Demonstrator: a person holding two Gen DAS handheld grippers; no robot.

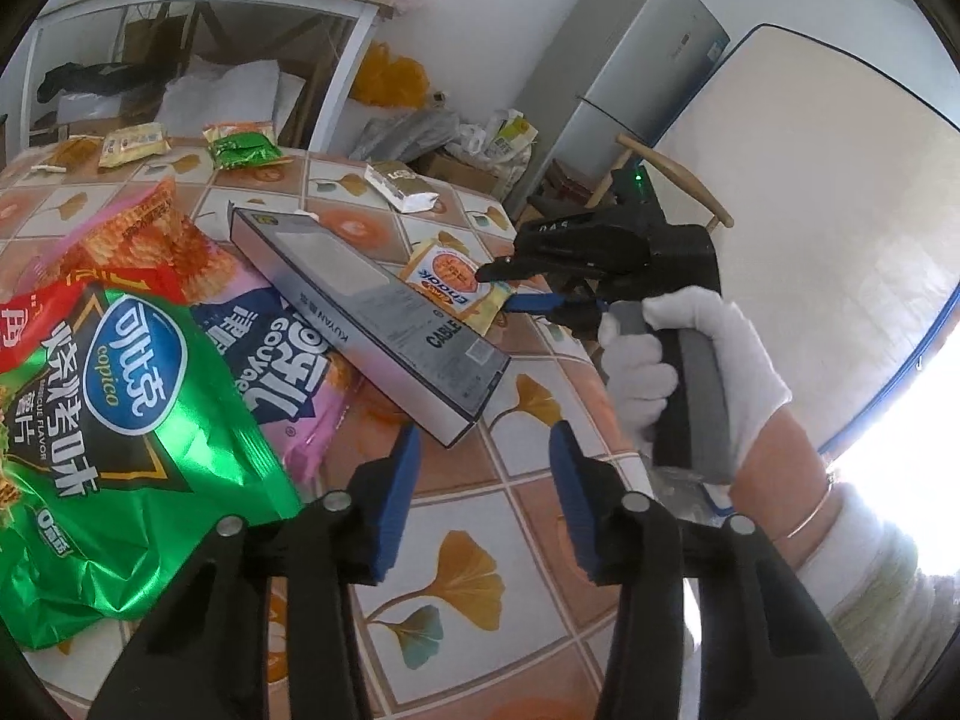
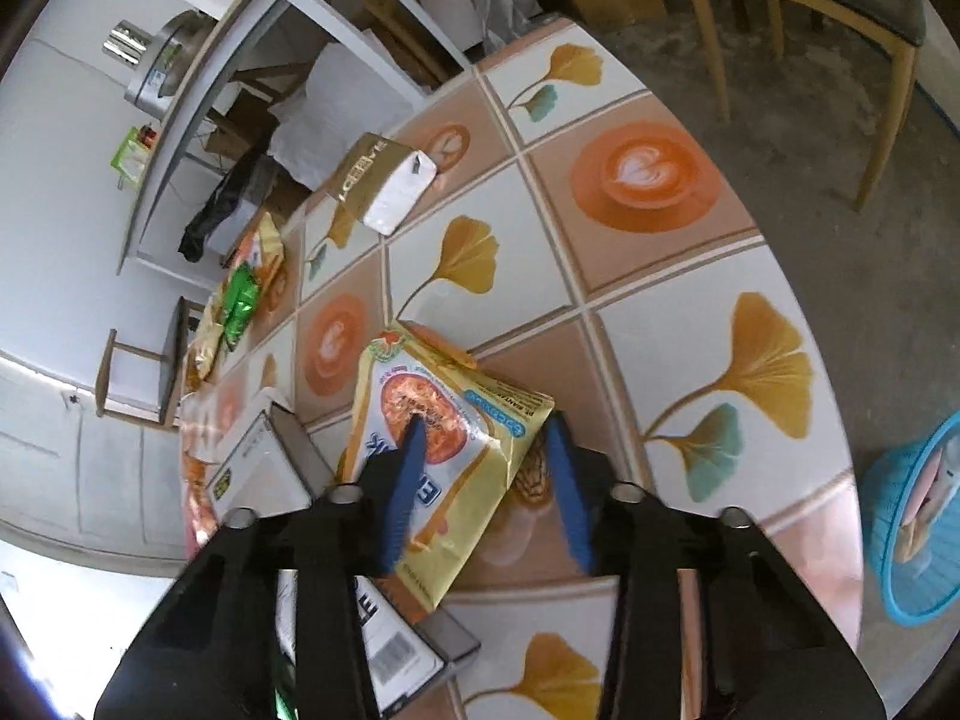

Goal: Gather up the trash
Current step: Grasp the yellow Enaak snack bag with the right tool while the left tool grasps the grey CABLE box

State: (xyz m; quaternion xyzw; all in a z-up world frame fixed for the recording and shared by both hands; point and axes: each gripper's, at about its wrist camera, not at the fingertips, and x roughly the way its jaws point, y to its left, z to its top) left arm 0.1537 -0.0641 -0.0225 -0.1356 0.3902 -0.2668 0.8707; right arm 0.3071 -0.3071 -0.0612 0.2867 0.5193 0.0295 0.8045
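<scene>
A yellow noodle packet (image 2: pixel 462 456) lies on the tiled table; it also shows in the left wrist view (image 1: pixel 450 282). My right gripper (image 2: pixel 489 438) is open with its jaws astride the packet, one finger over it, one beside its edge; it shows in the left wrist view (image 1: pixel 504 285). My left gripper (image 1: pixel 483 444) is open and empty above the table, just short of a grey cable box (image 1: pixel 372 312). A green chip bag (image 1: pixel 114 420) and pink and orange wrappers (image 1: pixel 150 240) lie to its left.
A gold-and-white packet (image 1: pixel 399 183) lies further back, also in the right wrist view (image 2: pixel 384 180). More wrappers (image 1: pixel 240 144) lie at the far edge. A blue basket (image 2: pixel 918 516) stands on the floor right of the table. A wooden chair (image 2: pixel 810 6) and shelving (image 1: pixel 198 60) stand beyond.
</scene>
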